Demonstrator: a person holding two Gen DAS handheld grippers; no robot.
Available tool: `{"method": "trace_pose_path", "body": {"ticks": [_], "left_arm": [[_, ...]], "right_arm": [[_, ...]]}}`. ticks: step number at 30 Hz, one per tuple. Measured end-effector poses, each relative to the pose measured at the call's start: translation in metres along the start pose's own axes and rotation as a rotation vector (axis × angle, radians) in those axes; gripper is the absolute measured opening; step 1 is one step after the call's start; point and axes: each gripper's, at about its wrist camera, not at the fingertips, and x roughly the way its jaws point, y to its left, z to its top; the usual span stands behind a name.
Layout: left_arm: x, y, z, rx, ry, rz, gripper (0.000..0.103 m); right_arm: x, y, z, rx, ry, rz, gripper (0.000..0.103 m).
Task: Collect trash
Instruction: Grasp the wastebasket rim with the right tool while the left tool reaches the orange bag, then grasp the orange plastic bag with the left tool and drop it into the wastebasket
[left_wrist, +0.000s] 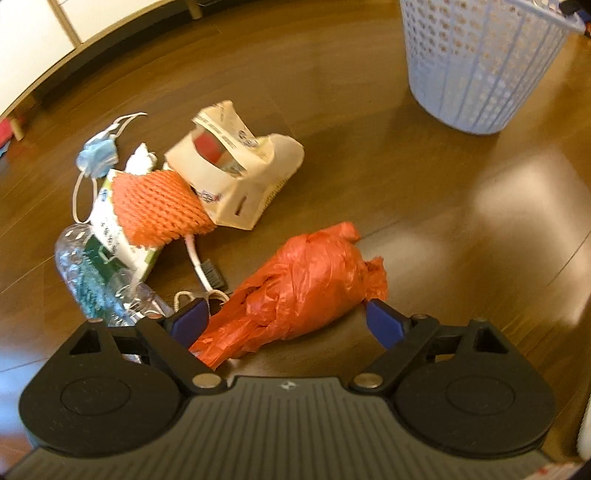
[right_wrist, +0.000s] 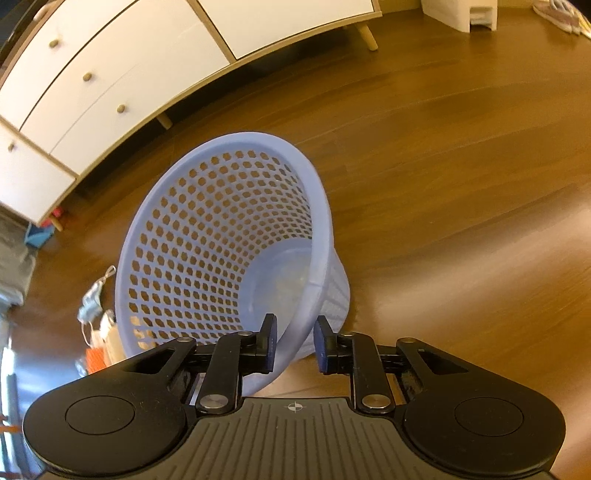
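Slippage worries us: our left gripper (left_wrist: 284, 317) gapes around the orange bag (left_wrist: 303, 284), while our right gripper (right_wrist: 294, 345) pinches the tilted basket (right_wrist: 221, 236) rim, which could tip.

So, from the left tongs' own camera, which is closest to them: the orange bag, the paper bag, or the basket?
1. Orange bag: lies right between the open left tongs.
2. Paper bag: on the floor beyond it, left of centre.
3. Basket: farthest, up at the right.
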Motion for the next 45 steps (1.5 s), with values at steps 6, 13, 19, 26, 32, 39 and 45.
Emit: {"method": "trace_pose_path", "body": {"ticks": [6,13,19,26,32,39,45], "left_arm": [[0.022,-0.003,0.003,0.033,0.036,0.005,0.061],[0.028,0.001,0.003,0.01,0.066,0.008,0.001],[0.005,0.014,0.01,-0.074,0.023,0.015,0.0],[-0.042,0.014,0.041,-0.122,-0.074,-0.015,0.0],[-0.094,0.021,0.07,-0.13,-0.174,-0.034,0.0],[-0.14,0.033,0.099,-0.119,-0.237,-0.042,0.0],[-0.172,0.039,0.123,-0.064,-0.297,-0.042,0.0]], "right_arm": [[0.0,-0.002,0.002,-0.025,-0.001,-0.024,0.017],[0.001,-0.002,-0.004,-0.066,-0.009,-0.045,0.017],[-0.002,-0.006,-0.007,-0.08,-0.023,-0.045,0.017],[-0.006,-0.006,-0.008,-0.091,-0.014,-0.052,0.017],[-0.005,-0.008,0.0,-0.032,0.02,-0.038,0.015],[-0.006,-0.011,0.01,0.002,0.068,-0.042,0.012],[-0.008,-0.01,0.024,0.035,0.095,-0.046,0.01]]}}
